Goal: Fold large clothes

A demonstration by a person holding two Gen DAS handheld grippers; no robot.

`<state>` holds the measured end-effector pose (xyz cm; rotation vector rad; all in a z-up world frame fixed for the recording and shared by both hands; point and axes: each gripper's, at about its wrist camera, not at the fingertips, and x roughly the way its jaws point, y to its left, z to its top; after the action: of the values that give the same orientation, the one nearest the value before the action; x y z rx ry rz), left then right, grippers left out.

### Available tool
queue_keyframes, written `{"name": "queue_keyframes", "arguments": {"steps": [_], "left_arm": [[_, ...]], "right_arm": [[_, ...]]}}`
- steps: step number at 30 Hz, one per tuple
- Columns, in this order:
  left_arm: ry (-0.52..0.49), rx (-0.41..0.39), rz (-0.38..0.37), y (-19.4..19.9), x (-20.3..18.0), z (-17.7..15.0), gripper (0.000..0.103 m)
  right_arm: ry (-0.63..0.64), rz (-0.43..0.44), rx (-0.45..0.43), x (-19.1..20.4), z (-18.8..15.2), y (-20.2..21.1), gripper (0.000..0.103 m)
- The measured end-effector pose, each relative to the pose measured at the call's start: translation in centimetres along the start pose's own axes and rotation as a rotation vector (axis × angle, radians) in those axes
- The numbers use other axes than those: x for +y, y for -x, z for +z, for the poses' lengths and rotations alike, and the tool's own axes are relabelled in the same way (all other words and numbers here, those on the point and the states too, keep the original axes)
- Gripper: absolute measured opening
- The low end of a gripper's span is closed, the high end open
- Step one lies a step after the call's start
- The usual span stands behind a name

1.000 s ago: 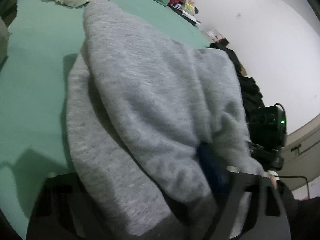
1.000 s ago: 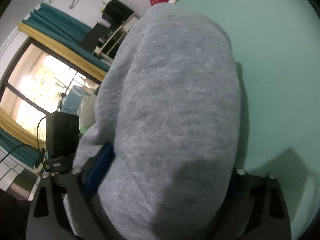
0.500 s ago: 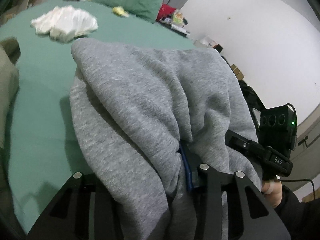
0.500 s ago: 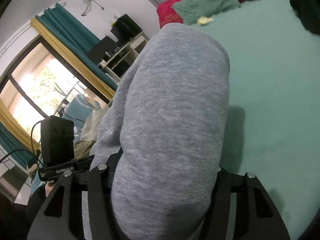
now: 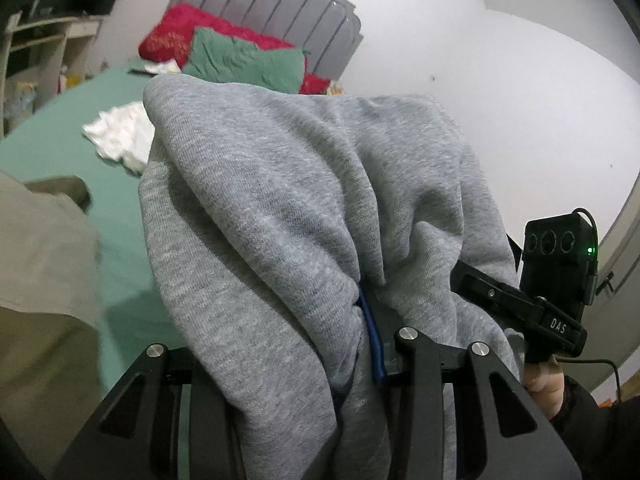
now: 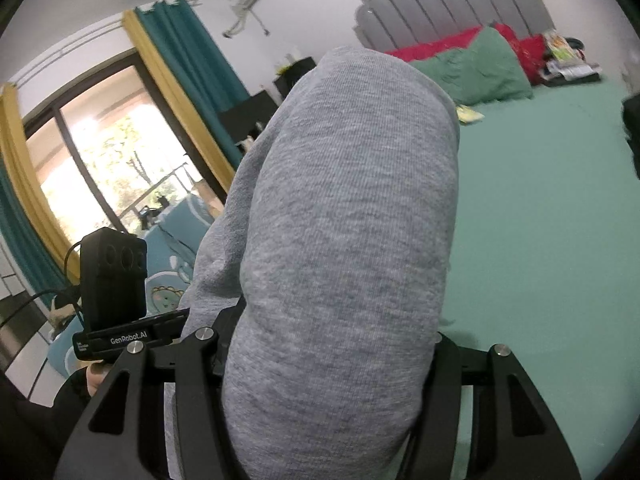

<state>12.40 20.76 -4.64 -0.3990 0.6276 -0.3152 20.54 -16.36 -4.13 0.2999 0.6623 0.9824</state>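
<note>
Garment: a grey sweatshirt (image 5: 304,208) (knit fleece, heathered) bunched up and lifted above the green bed sheet (image 5: 52,148); it fills the middle of both views, so its sleeves, collar and hem cannot be told apart.
Left hand-held gripper (image 5: 316,344): clenched on a thick fold of the sweatshirt; the fabric spills over the left finger and hides its pad, while the blue pad of the right finger (image 5: 370,340) shows pressed into the cloth.
Right hand-held gripper (image 6: 332,344): grasping a rounded roll of the same sweatshirt (image 6: 344,216); both pads are buried under the cloth and the fingertips are not visible.
Jaw motion: both pairs of jaws were closing within the last second, cloth between them, and have since held steady.
Other gripper in view: in the left view the right tool's black camera box (image 5: 560,264) with a green light peeks past the cloth, a bit of the person's hand (image 5: 544,384) below it; the rest is covered.
Bed: green pillow (image 5: 248,64) and red pillow (image 5: 180,36) against a grey padded headboard (image 5: 276,12) (lower part cut off by the garment).
Also on the sheet: a white crumpled cloth (image 5: 120,136), half hidden behind the sweatshirt.
Left edge: an olive-beige fabric (image 5: 40,264), blurred and cropped; what it is cannot be told.
Right view background: window (image 6: 108,160) with teal and yellow curtains (image 6: 176,60), blown out by daylight.
</note>
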Motion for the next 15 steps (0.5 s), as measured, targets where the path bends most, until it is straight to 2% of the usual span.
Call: {"name": "queue_keyframes", "arguments": {"steps": [6, 9, 15], "left_arm": [[0.001, -0.06, 0.059, 0.3, 0.1, 0.0, 0.041], [-0.004, -0.077, 0.101, 0.2, 0.7, 0.2, 0.041], [-0.019, -0.078, 0.231, 1.1, 1.1, 0.8, 0.041]], "right_arm": [[0.041, 0.074, -0.012, 3.2, 0.3, -2.9, 0.057], [0.05, 0.128, -0.016, 5.7, 0.8, -5.9, 0.057], [-0.006, 0.237, -0.017, 8.8, 0.5, -11.9, 0.057]]}}
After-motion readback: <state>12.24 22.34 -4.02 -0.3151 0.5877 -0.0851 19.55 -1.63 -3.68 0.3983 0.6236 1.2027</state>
